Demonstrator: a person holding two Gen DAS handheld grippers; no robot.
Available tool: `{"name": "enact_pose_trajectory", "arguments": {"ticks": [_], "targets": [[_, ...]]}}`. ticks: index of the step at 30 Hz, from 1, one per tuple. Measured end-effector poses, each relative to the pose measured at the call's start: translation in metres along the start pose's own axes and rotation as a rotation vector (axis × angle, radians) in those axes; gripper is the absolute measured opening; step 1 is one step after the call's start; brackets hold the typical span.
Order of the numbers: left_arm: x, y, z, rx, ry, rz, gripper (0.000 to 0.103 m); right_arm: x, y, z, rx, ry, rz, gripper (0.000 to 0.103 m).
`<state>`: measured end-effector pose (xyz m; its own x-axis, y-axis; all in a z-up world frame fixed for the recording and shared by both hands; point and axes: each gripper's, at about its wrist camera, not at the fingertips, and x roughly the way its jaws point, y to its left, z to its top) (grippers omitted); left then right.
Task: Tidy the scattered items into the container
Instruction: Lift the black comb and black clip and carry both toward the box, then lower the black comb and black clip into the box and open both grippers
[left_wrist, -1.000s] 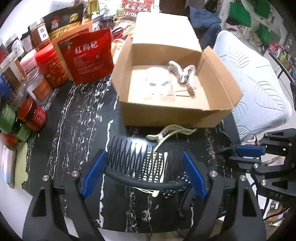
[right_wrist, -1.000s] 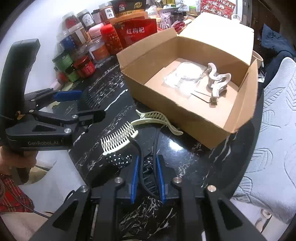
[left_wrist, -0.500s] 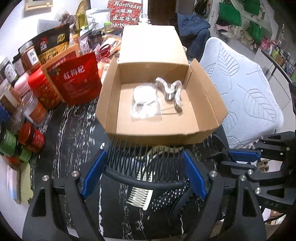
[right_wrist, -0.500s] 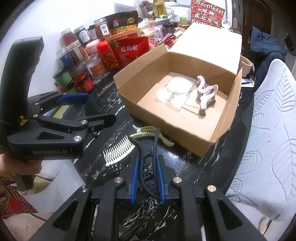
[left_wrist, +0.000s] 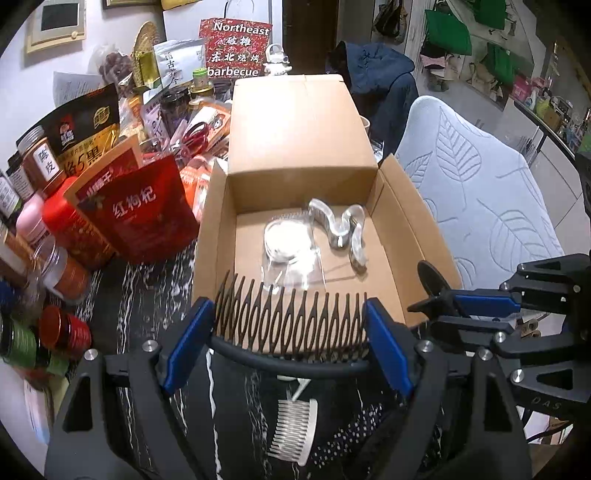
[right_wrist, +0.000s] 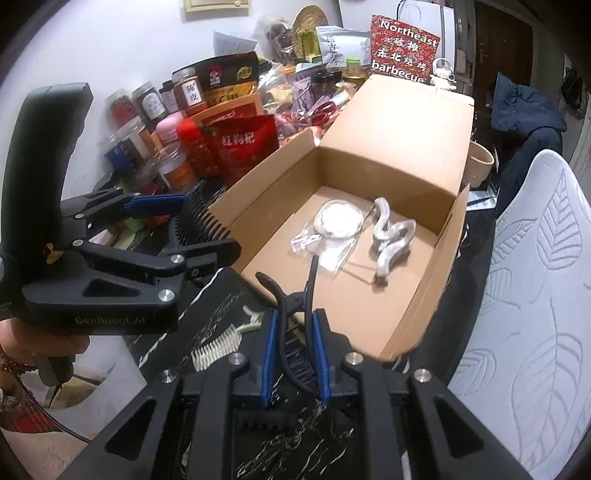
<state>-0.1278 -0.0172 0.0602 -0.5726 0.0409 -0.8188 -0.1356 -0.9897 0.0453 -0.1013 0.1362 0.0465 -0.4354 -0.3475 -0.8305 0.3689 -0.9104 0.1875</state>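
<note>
Above, the left gripper (left_wrist: 290, 334) is clamping a wide black comb (left_wrist: 291, 317) end to end at the cardboard box's (left_wrist: 397, 206) near edge, while the right gripper (right_wrist: 293, 341) is pinching a black hair clip (right_wrist: 291, 295) narrowly beside it; a cream comb (left_wrist: 293, 428) is lying on the marble table (left_wrist: 140, 295).

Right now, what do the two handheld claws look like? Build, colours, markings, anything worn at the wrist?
Both are matte black, angular plastic with triangular cut-outs and silver screw heads. The left claw and right claw carry blue pads on the inner finger faces. Seen from the right wrist, the left unit has a tall black handle and grey "GenRobot.AI" lettering. Beaded bracelets sit at that wrist, above red plaid fabric.
</note>
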Motion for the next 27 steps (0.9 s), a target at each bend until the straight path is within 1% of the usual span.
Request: {"name": "enact_pose_trajectory", "arguments": {"ticks": [8, 15, 27], "targets": [[0.031, 0.008, 0.026, 0.001, 0.018, -0.013, 0.081, 0.014, -0.019, 0.024, 0.016, 0.001, -0.002, 0.018], [0.065, 0.012, 0.05, 0.011, 0.051, -0.032, 0.081, 0.038, -0.043, 0.046, 0.039, 0.023, 0.003, 0.018], [0.124, 0.012, 0.096, 0.057, 0.074, -0.06, 0.081, 0.081, -0.087, 0.089, 0.077, 0.038, 0.004, 0.018]]}}
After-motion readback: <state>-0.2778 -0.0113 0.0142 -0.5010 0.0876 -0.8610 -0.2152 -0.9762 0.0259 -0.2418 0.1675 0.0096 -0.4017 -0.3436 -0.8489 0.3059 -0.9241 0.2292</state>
